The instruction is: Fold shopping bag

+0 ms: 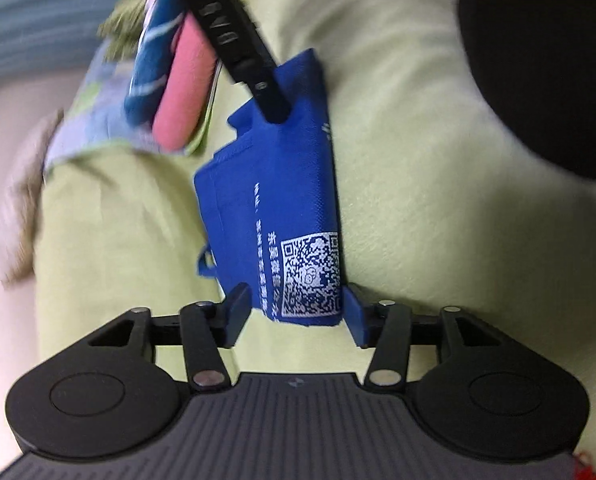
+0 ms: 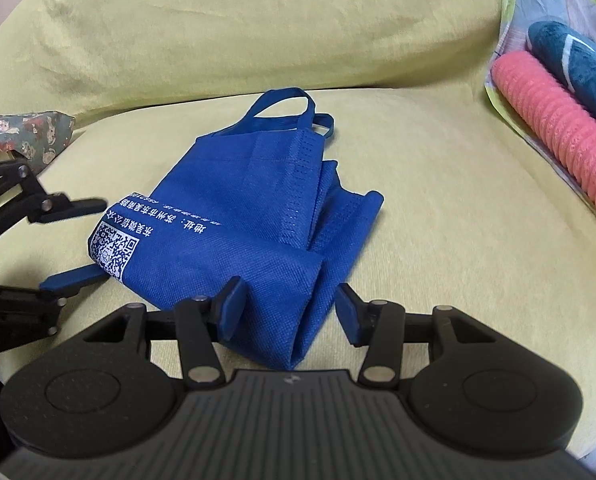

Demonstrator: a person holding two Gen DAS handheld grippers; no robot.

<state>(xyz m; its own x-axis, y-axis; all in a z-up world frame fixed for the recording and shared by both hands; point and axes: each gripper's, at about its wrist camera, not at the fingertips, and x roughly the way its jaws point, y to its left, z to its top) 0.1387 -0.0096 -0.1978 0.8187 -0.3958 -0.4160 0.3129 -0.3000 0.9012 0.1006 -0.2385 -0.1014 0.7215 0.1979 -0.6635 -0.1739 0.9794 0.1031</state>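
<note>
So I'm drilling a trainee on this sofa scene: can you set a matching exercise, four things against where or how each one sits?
Things:
1. blue non-woven shopping bag
2. pink ribbed roll
3. dark floral patterned cloth
4. left gripper

Places or states:
A. at the far right, beside a teal cushion
B. open, fingers either side of the bag's QR-code corner
C. partly folded on the yellow-green seat cushion, handles away from the right gripper
D. at the left edge, where seat meets backrest

Pairs: 1-C, 2-A, 3-D, 4-B
</note>
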